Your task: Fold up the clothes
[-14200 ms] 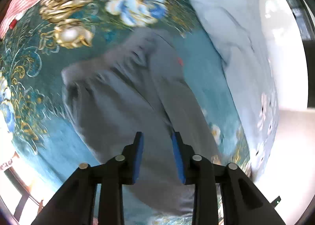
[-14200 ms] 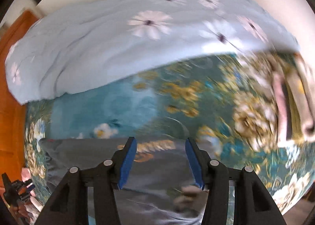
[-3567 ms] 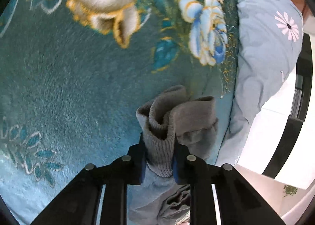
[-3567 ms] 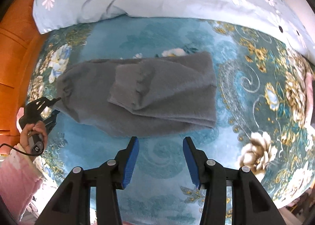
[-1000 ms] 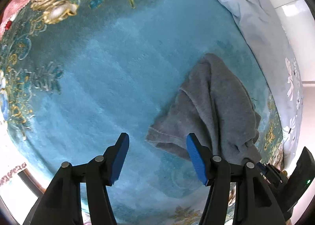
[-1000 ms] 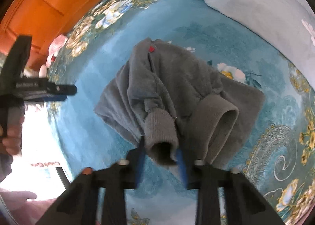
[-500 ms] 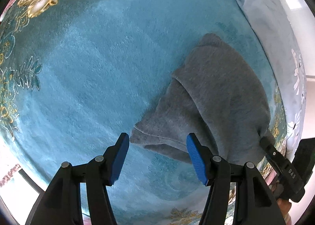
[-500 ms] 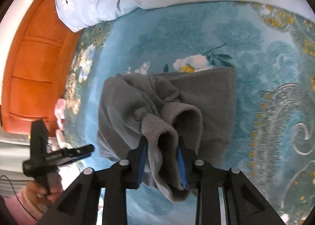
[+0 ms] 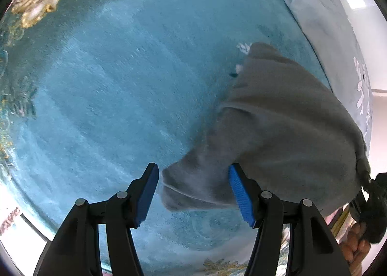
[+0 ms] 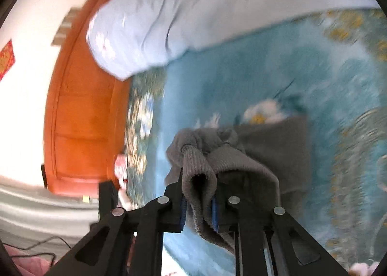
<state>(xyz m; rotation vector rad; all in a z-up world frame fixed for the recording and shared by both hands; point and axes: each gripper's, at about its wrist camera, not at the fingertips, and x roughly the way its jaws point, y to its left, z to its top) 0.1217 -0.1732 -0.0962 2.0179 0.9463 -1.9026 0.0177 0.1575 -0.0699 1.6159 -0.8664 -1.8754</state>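
A grey sweater (image 9: pixel 285 131) lies partly folded on a teal floral blanket (image 9: pixel 121 82). My left gripper (image 9: pixel 193 190) is open, its blue pads either side of the sweater's near hem corner, just above it. My right gripper (image 10: pixel 198 206) is shut on the sweater's (image 10: pixel 266 155) ribbed cuff (image 10: pixel 197 167) and holds the bunched sleeve up off the blanket (image 10: pixel 229 82). The right gripper and the hand holding it show at the lower right edge of the left wrist view (image 9: pixel 370 203).
A pale blue quilt with daisies (image 10: pixel 193 10) lies along the far side of the bed and also shows in the left wrist view (image 9: pixel 326 22). An orange wooden headboard (image 10: pixel 79 119) stands at the left. A cable (image 10: pixel 48 244) runs over the floor.
My left gripper has closed in on the sweater's hem corner, still open. My right gripper has swung the held cuff across, so the view now faces the headboard.
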